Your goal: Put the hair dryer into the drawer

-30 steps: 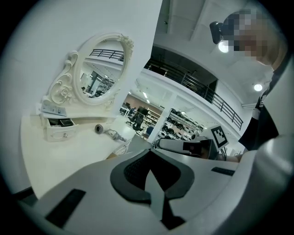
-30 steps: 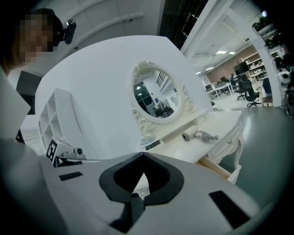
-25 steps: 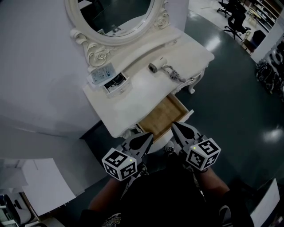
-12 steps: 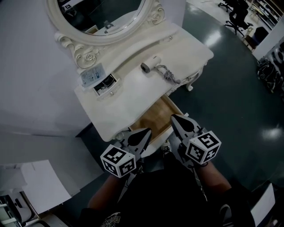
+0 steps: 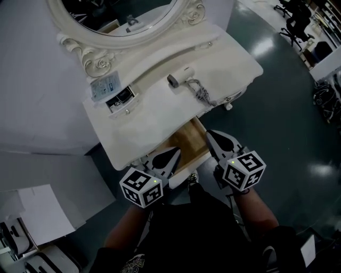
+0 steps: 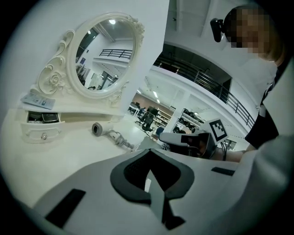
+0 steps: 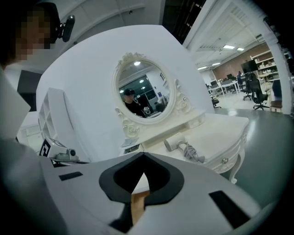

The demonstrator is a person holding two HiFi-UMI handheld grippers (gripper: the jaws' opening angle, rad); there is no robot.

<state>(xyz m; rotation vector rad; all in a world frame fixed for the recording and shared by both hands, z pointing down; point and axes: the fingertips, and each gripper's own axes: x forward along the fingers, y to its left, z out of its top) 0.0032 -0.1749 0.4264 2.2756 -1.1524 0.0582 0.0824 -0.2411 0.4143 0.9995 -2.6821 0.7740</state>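
Observation:
The white hair dryer (image 5: pixel 180 79) lies on the dressing table (image 5: pixel 144 114) with its grey cord (image 5: pixel 204 94) coiled beside it. It also shows far ahead in the left gripper view, hair dryer (image 6: pixel 97 128), and in the right gripper view, hair dryer (image 7: pixel 173 142). Below the tabletop a drawer (image 5: pixel 186 139) stands pulled out, its wooden bottom bare. My left gripper (image 5: pixel 171 155) and right gripper (image 5: pixel 211 137) hang over the drawer's front, well short of the dryer. Both are shut and hold nothing: left gripper (image 6: pixel 149 152), right gripper (image 7: pixel 143 155).
An oval mirror (image 5: pixel 122 21) in a carved white frame stands at the table's back. Beside it a small box with its own little drawer open (image 5: pixel 118 99) carries a packet (image 5: pixel 104 85). White boards (image 5: pixel 37 210) lie on the floor at the left, office chairs (image 5: pixel 298 16) far right.
Both grippers have moved forward toward the table together, from the drawer's front edge to over the open drawer. Their jaws have stayed shut. The hair dryer has not moved.

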